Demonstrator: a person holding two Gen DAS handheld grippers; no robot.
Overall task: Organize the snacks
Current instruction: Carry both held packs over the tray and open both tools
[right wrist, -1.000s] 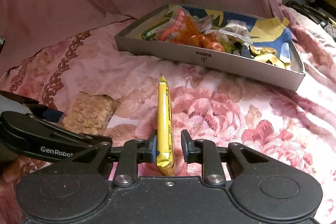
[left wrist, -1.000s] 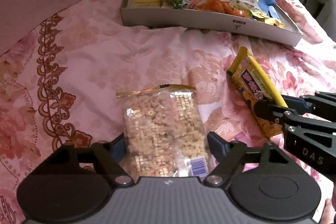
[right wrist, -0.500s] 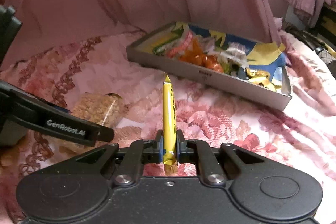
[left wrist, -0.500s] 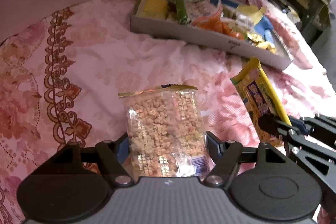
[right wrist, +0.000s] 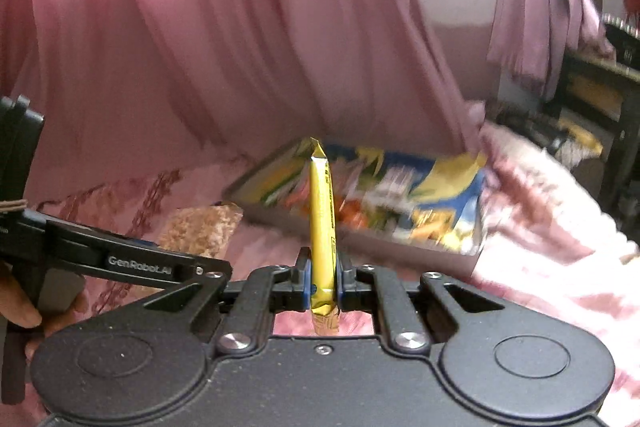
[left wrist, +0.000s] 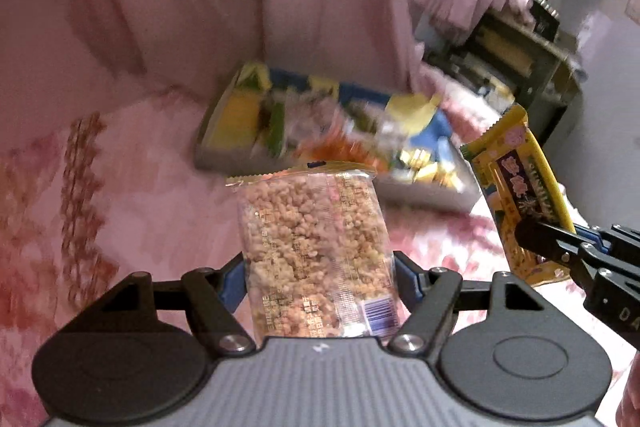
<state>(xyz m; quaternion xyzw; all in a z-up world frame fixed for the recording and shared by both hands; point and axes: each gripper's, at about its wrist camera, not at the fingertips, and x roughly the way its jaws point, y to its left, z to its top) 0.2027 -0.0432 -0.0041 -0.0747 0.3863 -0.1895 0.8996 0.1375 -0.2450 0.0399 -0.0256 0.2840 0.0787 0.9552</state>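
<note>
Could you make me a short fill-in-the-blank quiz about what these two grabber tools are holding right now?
1. The left gripper is shut on a clear packet of ____ puffed bits.
2. The right gripper pinches a thin ____ packet.
3. Behind both, the grey ____ lies full of snacks.
4. It rests on a ____ floral bedspread.

Missing words: beige; yellow; tray; pink
</note>
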